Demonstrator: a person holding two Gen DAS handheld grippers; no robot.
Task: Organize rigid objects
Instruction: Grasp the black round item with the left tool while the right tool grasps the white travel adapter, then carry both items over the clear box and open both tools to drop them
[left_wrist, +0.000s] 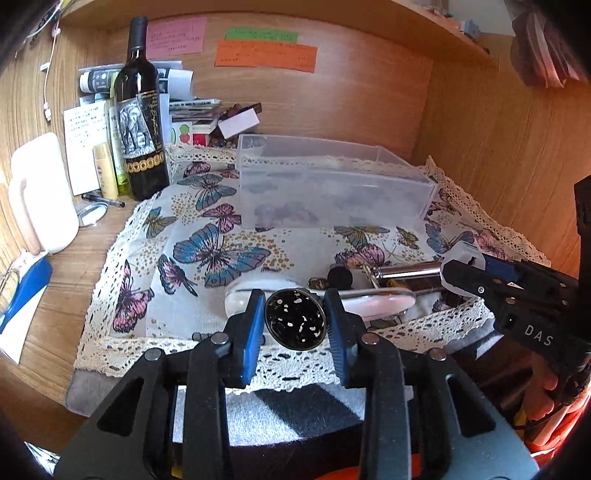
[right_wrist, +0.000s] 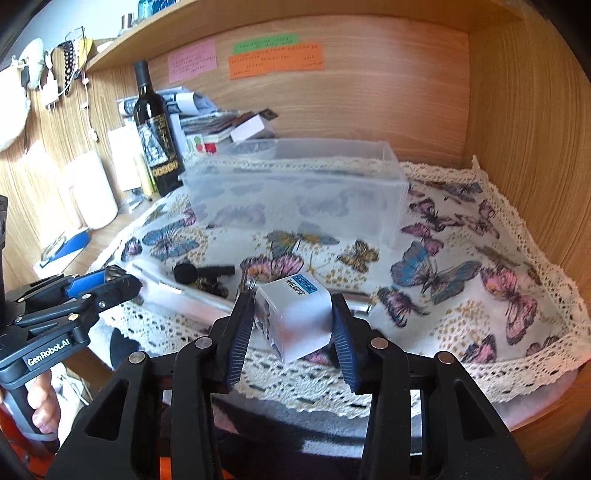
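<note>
My left gripper (left_wrist: 295, 325) is shut on a round black tin with white specks (left_wrist: 295, 319), held just above the butterfly cloth's near edge. My right gripper (right_wrist: 293, 325) is shut on a white cube travel adapter (right_wrist: 293, 319) with a blue label, also above the cloth's near edge. A clear plastic box (left_wrist: 328, 188) stands open at the back of the cloth; it also shows in the right wrist view (right_wrist: 295, 192). On the cloth lie a white flat object (left_wrist: 369, 302), a chrome tube (left_wrist: 410, 271) and a small black piece (right_wrist: 190, 274).
A wine bottle (left_wrist: 140, 122) stands at the back left among tubes, papers and small boxes. A white jug (left_wrist: 40, 195) and a small mirror (left_wrist: 90, 215) sit left of the cloth (left_wrist: 207, 236). Wooden walls close the back and right; a shelf runs overhead.
</note>
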